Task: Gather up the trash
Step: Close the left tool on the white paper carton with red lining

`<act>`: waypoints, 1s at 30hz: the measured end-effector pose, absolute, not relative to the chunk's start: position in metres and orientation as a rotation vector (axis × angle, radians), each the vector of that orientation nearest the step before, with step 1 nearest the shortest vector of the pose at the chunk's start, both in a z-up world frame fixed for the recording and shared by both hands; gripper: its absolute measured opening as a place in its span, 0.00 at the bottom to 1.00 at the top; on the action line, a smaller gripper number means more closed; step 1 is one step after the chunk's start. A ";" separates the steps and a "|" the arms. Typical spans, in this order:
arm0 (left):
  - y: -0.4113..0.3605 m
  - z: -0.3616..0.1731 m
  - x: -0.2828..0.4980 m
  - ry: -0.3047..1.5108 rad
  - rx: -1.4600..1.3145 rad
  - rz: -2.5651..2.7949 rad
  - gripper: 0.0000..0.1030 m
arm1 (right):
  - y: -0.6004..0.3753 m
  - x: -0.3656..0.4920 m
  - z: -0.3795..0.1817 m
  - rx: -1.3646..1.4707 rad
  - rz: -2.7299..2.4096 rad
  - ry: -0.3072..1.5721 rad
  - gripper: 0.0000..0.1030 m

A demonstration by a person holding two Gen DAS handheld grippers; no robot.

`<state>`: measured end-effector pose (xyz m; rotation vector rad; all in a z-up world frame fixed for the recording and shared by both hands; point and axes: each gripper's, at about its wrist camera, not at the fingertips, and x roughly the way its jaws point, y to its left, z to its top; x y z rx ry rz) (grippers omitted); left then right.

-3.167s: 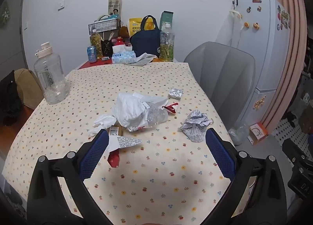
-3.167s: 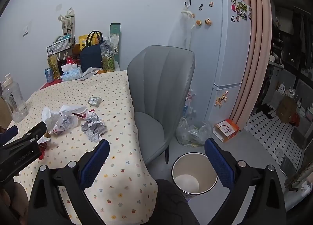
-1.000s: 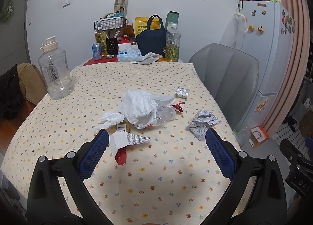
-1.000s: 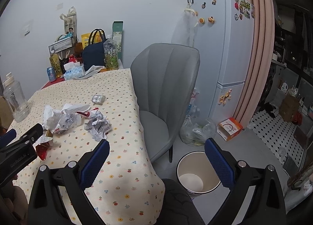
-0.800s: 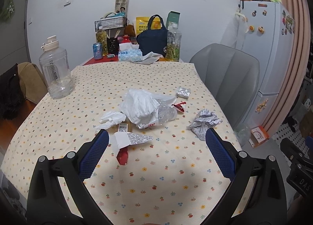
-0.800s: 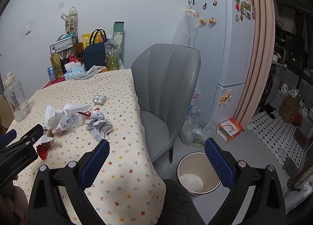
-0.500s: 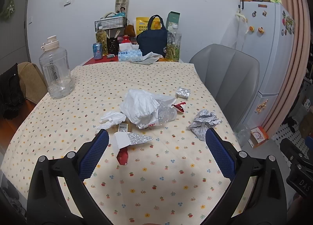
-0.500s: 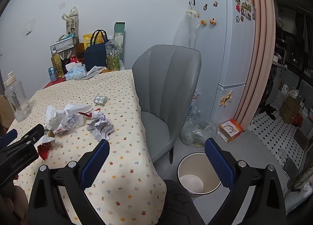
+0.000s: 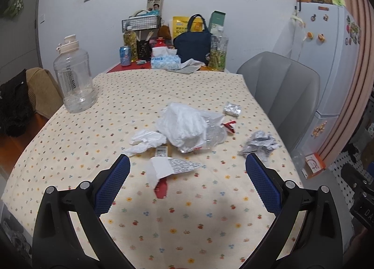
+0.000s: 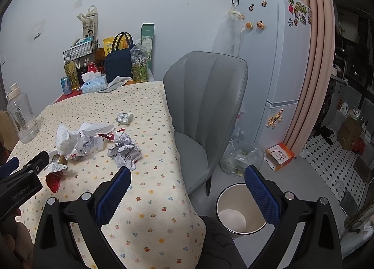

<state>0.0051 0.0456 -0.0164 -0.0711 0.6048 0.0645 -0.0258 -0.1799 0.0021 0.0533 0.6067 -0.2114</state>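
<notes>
**Readable text in the scene**

We can read little. On the far side of the table, the blue tissue box (image 10: 94, 85) shows white letters ending in "ick". The left gripper (image 10: 22, 176), seen from the right wrist view, carries pale lettering like "GenRoboLAI". At the right edge of the left wrist view, a black part (image 9: 363, 208) shows "DA". We cannot read the bottle and wrapper print.

A table (image 9: 77, 142) under a cream cloth dotted with small flowers carries a big clear water jug (image 9: 73, 81) near its left edge. At the far end, against the wall, stand a navy tote bag (image 9: 192, 43), a tissue box (image 9: 165, 61), a blue drink can (image 9: 125, 55) and a tall bottle (image 9: 219, 50). A grey padded chair (image 10: 205, 103) sits at the table's right side, with a white fridge (image 10: 278, 63) covered in magnets behind it and a pink curtain (image 10: 313, 58) beside that.
</notes>
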 end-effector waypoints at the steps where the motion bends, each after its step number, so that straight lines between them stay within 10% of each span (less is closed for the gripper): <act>1: 0.049 -0.018 0.006 0.607 -0.080 0.070 0.95 | -0.178 -0.023 0.002 0.050 -0.208 0.609 0.93; 30: 0.072 -0.076 0.068 0.773 -0.114 0.145 0.95 | -0.158 0.043 -0.050 0.061 -0.121 0.746 0.93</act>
